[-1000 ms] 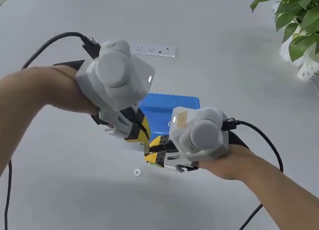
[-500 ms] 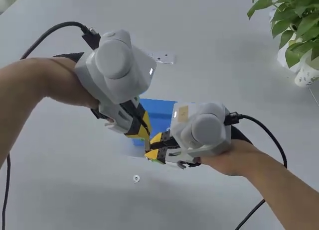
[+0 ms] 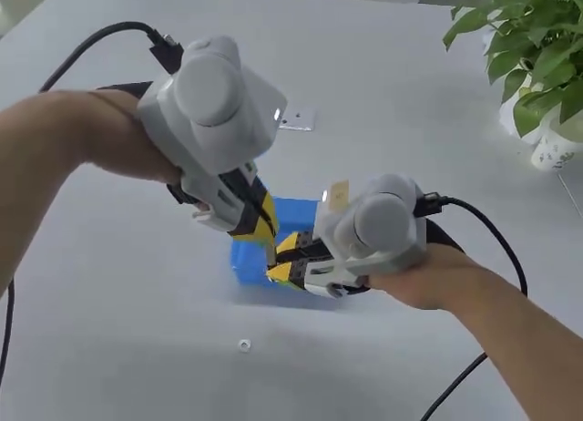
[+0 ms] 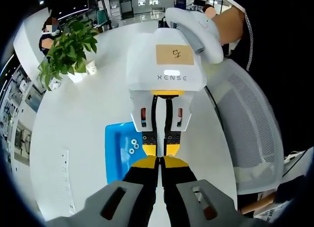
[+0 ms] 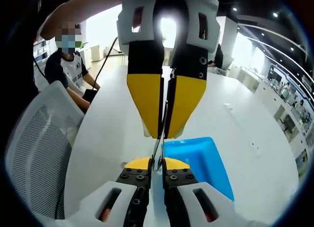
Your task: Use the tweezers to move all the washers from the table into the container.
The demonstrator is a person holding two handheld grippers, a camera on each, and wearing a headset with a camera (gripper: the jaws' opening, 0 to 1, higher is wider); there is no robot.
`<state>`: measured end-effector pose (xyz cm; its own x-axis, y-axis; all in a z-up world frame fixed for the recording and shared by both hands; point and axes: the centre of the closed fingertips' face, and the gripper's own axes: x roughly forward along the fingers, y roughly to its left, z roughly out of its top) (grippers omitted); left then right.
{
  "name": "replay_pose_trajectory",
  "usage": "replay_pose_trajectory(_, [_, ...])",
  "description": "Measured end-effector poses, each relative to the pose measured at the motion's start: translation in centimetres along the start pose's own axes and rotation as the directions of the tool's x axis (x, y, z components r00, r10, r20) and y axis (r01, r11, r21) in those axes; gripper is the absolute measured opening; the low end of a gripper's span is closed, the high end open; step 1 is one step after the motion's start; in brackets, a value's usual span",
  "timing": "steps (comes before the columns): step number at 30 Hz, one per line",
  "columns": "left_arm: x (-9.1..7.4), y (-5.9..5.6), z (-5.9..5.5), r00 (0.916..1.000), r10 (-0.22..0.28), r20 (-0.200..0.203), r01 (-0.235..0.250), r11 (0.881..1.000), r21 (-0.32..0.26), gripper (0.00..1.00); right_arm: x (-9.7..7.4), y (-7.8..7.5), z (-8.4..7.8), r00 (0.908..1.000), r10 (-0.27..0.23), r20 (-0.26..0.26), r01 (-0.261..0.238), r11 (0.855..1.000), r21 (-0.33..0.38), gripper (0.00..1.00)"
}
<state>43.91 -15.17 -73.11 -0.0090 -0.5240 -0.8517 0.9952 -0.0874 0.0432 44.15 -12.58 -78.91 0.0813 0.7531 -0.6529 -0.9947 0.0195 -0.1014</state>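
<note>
Left gripper (image 4: 159, 159) and right gripper (image 5: 156, 164) meet tip to tip, jaws clamped on the tweezers (image 5: 162, 124) (mostly hidden), half covering the container (image 3: 243, 259).

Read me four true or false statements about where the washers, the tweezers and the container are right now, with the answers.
1. A washer lies on the table, outside the blue container. True.
2. The blue container is empty. False: washers lie in it, as the left gripper view shows.
3. The left gripper is shut on the tweezers. True.
4. The plant stands in the blue container. False: the potted plant stands apart, near the table's far edge.
</note>
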Motion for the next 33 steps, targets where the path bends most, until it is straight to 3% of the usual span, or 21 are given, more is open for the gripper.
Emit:
replay_pose_trajectory(11, [0.3, 2.2, 0.0, 0.9999, 0.016, -0.005, -0.016, 1.000, 0.010, 0.05, 0.0, -2.3, -0.5, 0.9997, -0.024, 0.007, 0.024, 1.000, 0.011, 0.09])
replay_pose_trajectory(33, [2.7, 4.3, -1.1, 0.9993, 0.029, -0.024, -0.028, 0.999, 0.038, 0.05, 1.5, -4.4, -2.9, 0.9994, -0.035, -0.007, 0.035, 0.999, 0.039, 0.10])
